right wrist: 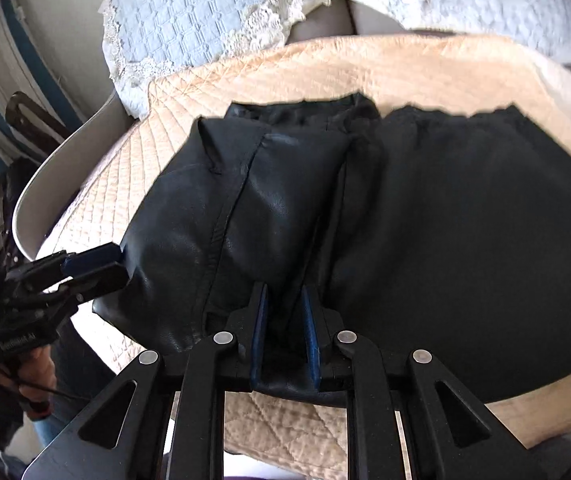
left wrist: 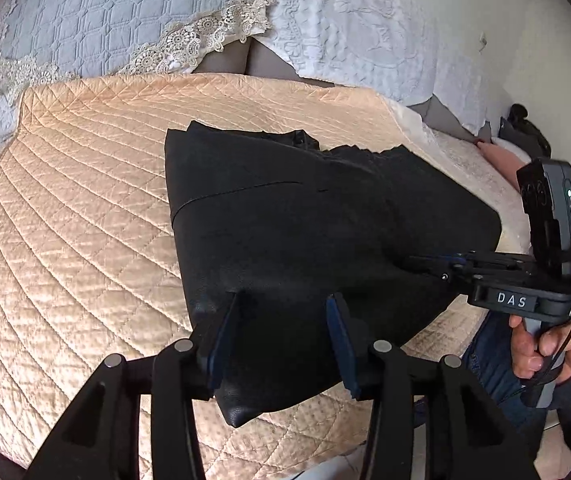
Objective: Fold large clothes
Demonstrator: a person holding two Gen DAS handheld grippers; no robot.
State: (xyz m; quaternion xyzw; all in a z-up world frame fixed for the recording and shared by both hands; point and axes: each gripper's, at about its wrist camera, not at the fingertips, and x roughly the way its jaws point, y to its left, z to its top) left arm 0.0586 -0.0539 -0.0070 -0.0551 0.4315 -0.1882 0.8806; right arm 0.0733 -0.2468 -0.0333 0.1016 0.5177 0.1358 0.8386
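Below, black garment on quilted bedspread, left fingers parted over its edge, right fingers pinching a fold.

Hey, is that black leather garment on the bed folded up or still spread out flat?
Folded: the black leather garment lies doubled in layers on the peach quilt, a compact bundle.

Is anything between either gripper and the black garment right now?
Nothing visible. The black garment lies on the peach quilt; its near edge already sits between the left gripper fingers and inside the right gripper.
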